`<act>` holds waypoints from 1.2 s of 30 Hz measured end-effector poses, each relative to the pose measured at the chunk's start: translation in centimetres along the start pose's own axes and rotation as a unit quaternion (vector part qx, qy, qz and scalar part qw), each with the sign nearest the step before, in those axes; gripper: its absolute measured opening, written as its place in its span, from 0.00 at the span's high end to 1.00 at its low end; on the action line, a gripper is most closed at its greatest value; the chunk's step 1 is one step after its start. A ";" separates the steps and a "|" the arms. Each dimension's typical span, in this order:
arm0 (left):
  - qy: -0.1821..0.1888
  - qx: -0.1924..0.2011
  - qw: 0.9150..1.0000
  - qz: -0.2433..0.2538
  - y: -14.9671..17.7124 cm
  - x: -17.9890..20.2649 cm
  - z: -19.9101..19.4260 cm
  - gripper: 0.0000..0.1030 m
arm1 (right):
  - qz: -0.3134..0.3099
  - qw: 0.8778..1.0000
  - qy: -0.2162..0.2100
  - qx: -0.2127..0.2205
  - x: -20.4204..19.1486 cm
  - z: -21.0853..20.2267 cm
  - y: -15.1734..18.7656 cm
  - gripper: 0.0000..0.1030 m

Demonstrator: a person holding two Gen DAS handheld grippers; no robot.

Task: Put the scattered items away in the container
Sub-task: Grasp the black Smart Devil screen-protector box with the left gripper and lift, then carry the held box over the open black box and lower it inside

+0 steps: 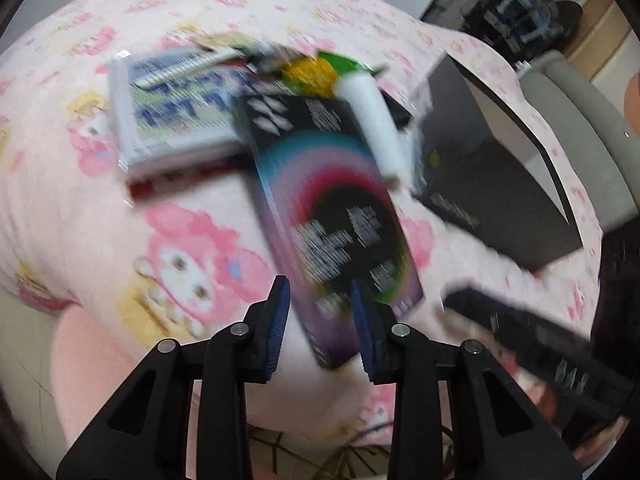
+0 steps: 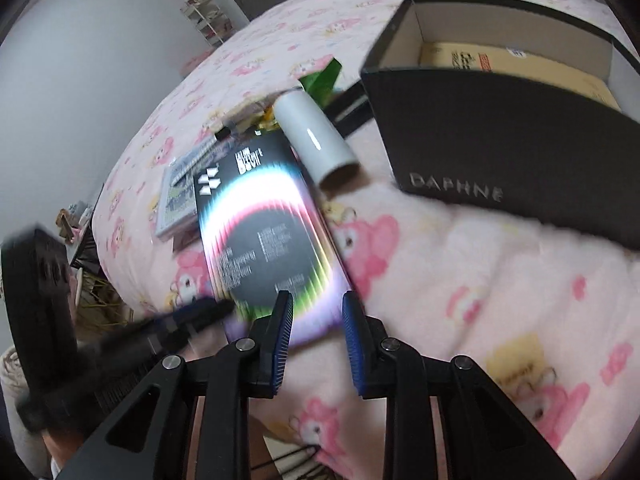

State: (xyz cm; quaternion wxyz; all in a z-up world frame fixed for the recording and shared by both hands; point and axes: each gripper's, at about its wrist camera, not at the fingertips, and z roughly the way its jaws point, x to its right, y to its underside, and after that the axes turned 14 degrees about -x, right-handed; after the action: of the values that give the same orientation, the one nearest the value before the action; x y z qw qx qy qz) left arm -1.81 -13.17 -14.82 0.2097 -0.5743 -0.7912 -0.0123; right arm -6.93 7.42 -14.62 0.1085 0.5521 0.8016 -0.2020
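Observation:
A black box with rainbow rings (image 1: 332,216) (image 2: 264,240) lies tilted on the pink bed. My left gripper (image 1: 320,312) is open, with the box's near end between its blue pads. My right gripper (image 2: 316,316) is open at the same box's near edge. Behind it lie a white tube (image 1: 374,120) (image 2: 316,140), a pale booklet (image 1: 172,108) (image 2: 180,188) and a green and yellow packet (image 1: 316,72). The black DAPHNE container (image 2: 500,136) (image 1: 496,184) stands open to the right, with a tan package inside.
The pink cartoon blanket (image 2: 480,280) covers the bed. The bed's edge drops off at the left and near side. The other gripper's black arm (image 1: 540,336) (image 2: 120,340) shows blurred in each view. A shelf (image 2: 204,16) stands by the far wall.

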 end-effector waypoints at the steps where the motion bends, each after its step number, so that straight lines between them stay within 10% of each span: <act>1: -0.005 0.003 1.000 0.000 -0.5 -0.3 -0.2 0.64 | 0.000 1.000 -0.007 -0.009 0.1 0.3 0.3 0.78; 5: 0.015 -0.019 1.000 -0.016 -2.3 -1.9 0.8 0.44 | 0.002 0.999 -0.032 -0.037 0.2 1.9 1.2 0.78; 13: 0.033 -0.019 0.999 -0.009 -0.8 -1.8 1.9 0.70 | 0.016 1.000 0.012 0.002 0.6 2.5 -1.1 0.78; 23: 0.037 -0.026 0.999 -0.015 -0.2 -3.0 0.9 0.69 | -0.020 0.998 -0.036 -0.050 -0.9 4.9 -2.3 0.70; 28: 0.071 -0.029 0.997 -0.024 -1.7 -4.2 2.3 0.48 | -0.047 0.998 -0.019 -0.037 -1.9 5.7 -2.1 0.70; 36: 0.082 -0.035 0.996 -0.012 -1.3 -3.0 1.4 0.55 | -0.025 0.997 -0.062 -0.038 -1.1 6.0 -2.8 0.63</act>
State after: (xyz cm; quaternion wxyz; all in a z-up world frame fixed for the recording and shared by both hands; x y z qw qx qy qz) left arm -2.66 -15.95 -16.82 0.2538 -0.5689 -0.7771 -0.0899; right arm -9.40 3.03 -18.97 0.1734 0.5138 0.8142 -0.2076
